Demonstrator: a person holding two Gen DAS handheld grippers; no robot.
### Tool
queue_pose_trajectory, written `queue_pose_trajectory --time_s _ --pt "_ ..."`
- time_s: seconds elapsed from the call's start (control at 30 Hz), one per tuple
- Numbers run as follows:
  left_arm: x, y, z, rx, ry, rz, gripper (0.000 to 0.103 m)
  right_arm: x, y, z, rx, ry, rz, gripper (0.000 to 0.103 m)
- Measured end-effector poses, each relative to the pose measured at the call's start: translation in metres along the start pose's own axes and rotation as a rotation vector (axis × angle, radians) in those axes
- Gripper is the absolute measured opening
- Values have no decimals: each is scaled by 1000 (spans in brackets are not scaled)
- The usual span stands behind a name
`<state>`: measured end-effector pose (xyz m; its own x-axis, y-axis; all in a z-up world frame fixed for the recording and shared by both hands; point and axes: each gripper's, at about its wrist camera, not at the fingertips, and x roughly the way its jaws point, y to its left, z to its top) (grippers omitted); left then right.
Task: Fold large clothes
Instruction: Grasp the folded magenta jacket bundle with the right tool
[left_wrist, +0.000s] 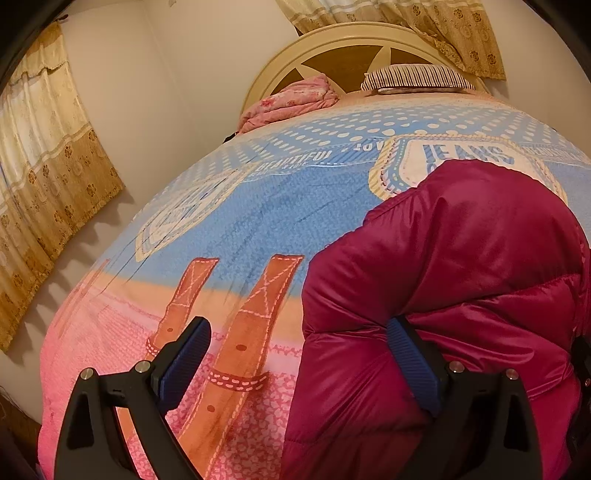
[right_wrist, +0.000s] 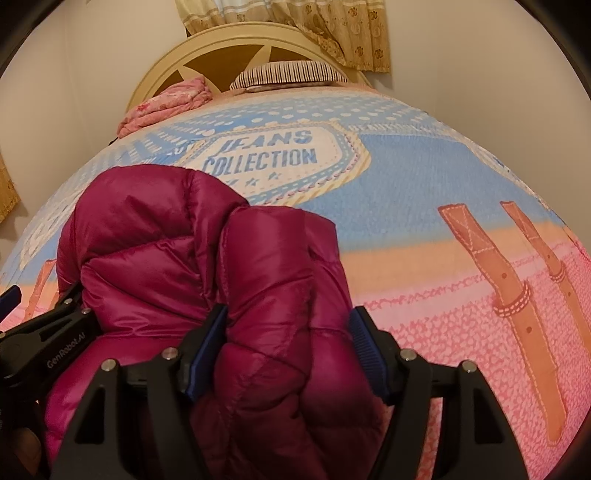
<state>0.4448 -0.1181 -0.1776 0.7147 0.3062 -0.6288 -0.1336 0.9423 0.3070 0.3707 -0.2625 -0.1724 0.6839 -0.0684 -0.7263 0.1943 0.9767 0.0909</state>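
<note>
A magenta puffer jacket lies bunched on the bed's printed blue and pink cover. My left gripper stands wide open at the jacket's left edge. Its right pad rests against the padded cloth, while its left pad hangs over the bare cover. In the right wrist view a thick fold of the jacket fills the gap of my right gripper, and both blue pads press on it. The left gripper shows there too, at the jacket's left side.
At the head of the bed are a cream headboard, a striped pillow and a folded pink quilt. Gold curtains hang on the left wall, beside the bed's left edge. The cover to the right of the jacket lies flat.
</note>
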Motion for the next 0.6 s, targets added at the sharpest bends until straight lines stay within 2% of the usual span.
queue_pose_trajectory --time_s 0.6 --pt "4 -1 -1 1 8 -1 98 6 -3 -1 19 27 18 70"
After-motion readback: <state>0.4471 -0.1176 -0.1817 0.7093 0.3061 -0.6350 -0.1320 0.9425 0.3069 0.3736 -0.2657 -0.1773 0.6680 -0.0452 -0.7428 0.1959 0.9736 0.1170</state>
